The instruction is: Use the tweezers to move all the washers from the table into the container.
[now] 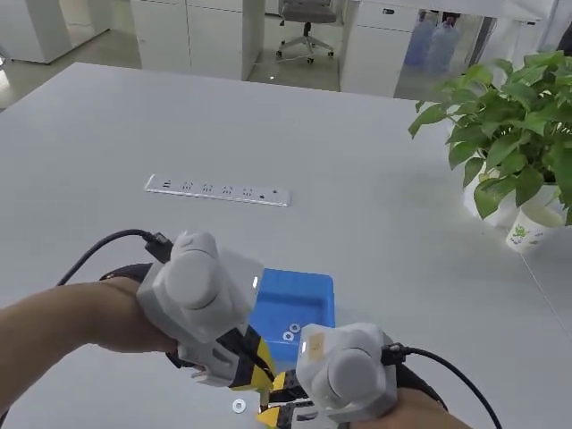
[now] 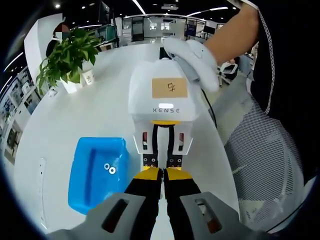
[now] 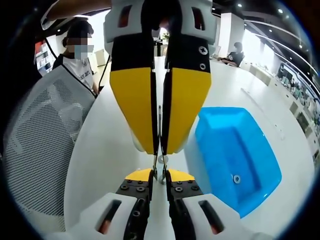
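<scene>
The two grippers meet tip to tip at the near edge of the table. My left gripper [image 1: 265,375] [image 2: 163,174] has its yellow jaws shut on thin metal tweezers [image 3: 159,125]. The tweezers' lower end sits between the tips of my right gripper [image 1: 281,402] [image 3: 160,175], which is shut on it too. The blue container [image 1: 308,290] [image 2: 85,185] [image 3: 250,150] stands just behind the grippers. Two washers [image 1: 290,334] [image 2: 109,169] lie inside it, and one of these washers [image 3: 236,178] is seen from the right gripper view. A single washer [image 1: 238,406] lies on the table beside the grippers.
A white power strip [image 1: 217,190] lies farther back on the table. A potted plant [image 1: 514,134] [image 2: 67,60] stands at the far right. A person [image 3: 80,55] sits beside the table, with mesh chairs [image 3: 45,130] nearby.
</scene>
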The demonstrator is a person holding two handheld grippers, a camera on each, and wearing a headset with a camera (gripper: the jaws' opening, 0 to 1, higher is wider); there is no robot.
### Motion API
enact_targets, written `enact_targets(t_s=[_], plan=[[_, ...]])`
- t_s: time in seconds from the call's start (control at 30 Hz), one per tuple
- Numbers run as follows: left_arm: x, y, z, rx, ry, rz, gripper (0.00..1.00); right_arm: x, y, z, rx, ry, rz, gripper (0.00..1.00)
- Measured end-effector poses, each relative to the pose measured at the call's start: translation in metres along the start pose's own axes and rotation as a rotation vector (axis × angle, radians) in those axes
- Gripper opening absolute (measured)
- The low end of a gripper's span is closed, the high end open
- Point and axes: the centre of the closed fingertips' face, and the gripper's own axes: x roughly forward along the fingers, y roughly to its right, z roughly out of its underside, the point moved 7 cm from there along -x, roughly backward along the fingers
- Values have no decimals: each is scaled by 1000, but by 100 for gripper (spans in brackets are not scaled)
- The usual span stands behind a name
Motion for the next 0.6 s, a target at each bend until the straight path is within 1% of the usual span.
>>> enact_targets(t_s=[0.6], plan=[[-1,0,0,-10,3,2,6,0,-1,0,23,6,-12,11]])
